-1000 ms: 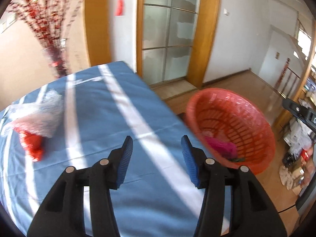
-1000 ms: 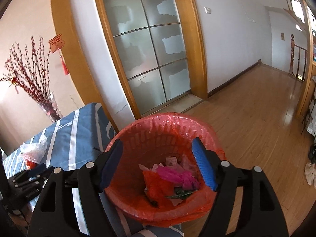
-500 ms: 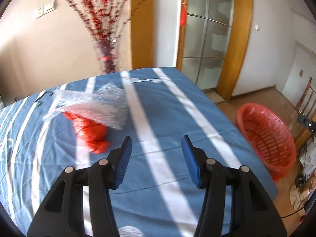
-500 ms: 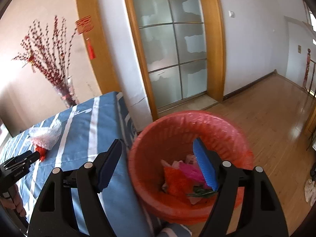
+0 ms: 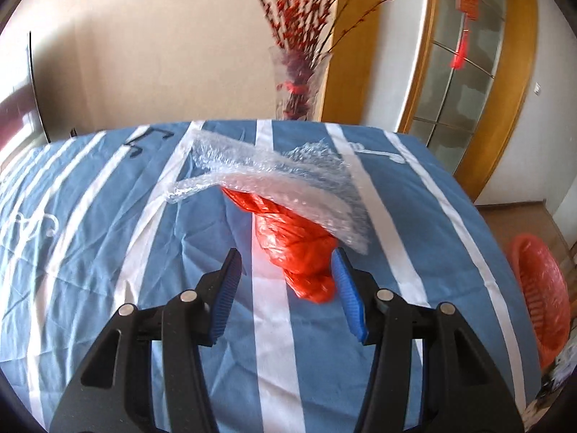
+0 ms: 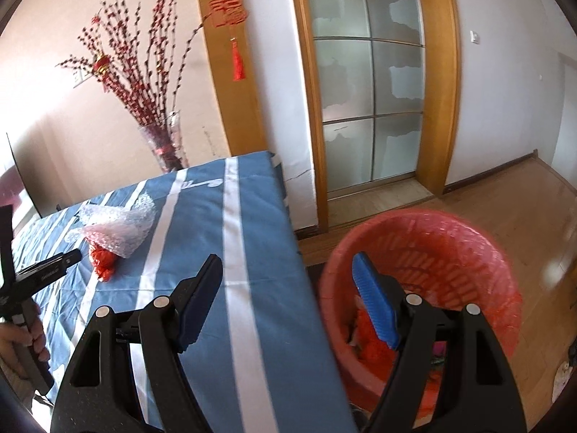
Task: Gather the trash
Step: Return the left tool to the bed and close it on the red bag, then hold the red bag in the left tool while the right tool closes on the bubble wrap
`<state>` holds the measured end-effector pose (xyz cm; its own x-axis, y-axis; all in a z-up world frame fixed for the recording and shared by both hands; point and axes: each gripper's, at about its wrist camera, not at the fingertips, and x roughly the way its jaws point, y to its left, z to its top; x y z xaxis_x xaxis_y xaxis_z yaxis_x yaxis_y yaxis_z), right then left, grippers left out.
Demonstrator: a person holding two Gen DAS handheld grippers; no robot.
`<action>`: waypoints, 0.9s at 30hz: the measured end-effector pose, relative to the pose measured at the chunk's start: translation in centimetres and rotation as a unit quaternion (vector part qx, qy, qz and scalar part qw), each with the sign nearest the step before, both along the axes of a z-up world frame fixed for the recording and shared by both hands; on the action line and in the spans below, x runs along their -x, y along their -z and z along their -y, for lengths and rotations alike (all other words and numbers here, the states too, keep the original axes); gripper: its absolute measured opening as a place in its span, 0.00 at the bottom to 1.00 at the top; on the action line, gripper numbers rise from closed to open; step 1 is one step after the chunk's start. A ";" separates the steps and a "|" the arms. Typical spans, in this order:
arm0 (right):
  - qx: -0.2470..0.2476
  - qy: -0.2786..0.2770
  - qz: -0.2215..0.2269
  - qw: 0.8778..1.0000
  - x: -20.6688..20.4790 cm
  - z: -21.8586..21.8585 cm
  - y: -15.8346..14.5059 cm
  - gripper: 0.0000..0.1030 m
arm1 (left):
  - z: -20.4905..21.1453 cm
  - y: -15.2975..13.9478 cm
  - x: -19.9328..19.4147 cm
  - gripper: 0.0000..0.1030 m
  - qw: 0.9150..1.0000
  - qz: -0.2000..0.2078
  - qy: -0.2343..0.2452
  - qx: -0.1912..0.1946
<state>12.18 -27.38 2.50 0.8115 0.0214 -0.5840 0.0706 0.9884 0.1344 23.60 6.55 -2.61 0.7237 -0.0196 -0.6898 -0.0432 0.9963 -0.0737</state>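
Reaching left gripper (image 5: 285,281), jaws apart and empty, for red bag (image 5: 292,245) under bubble wrap (image 5: 274,176) at 12 o'clock; next close, carry to basket (image 6: 450,252); right gripper (image 6: 288,288) wide, empty.

1. A crumpled orange-red plastic bag (image 5: 295,252) lies twisted lengthwise on the blue-and-white striped cloth.
2. A clear sheet of bubble wrap (image 5: 274,176) lies draped over the bag's far end, one edge lifted off the cloth.
3. A round red slatted plastic basket lined with a red bag (image 6: 425,281) stands on the floor beside the table, holding orange and pink scraps.
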 end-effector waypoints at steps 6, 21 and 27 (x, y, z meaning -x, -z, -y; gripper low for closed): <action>0.013 -0.025 -0.010 1.000 -1.5 -2.6 0.5 0.72 | -0.2 1.6 -2.4 0.50 0.999 -0.024 0.000 0.024; 0.031 -0.054 -0.029 0.998 -2.6 -5.0 1.6 0.72 | 0.7 2.5 -4.8 0.22 0.998 -0.024 0.048 0.028; 0.030 -0.057 -0.027 0.998 -2.3 -5.1 1.3 0.72 | 2.8 1.5 -3.1 0.21 0.996 -0.004 0.087 0.012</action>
